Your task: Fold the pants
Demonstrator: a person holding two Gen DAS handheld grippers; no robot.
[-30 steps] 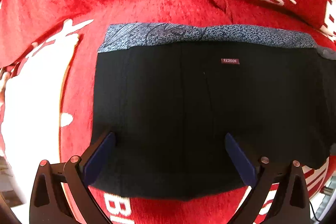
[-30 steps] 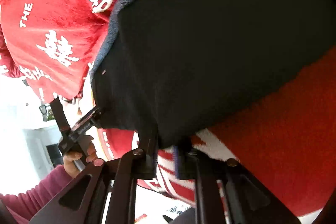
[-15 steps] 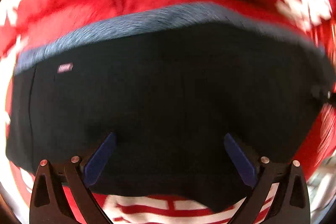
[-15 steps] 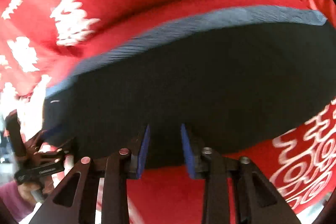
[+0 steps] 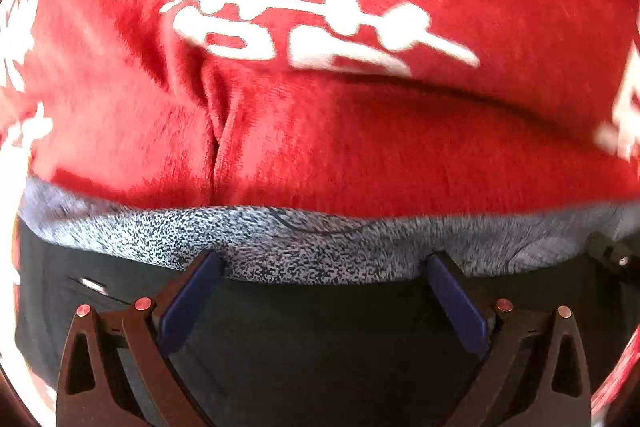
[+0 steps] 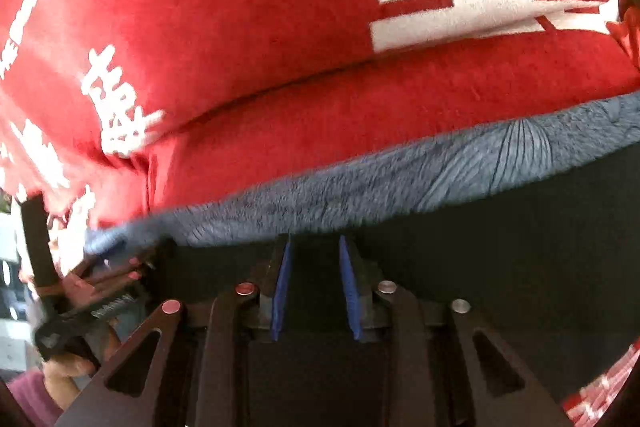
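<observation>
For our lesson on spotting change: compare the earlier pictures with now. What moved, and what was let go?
The right gripper has let go of the black pants' edge it pinched; its jaws are opening with nothing pinched between them. Both it and the left gripper slid over the pants to the grey waistband. The left gripper stayed wide open; the pants stayed on the red blanket.
</observation>
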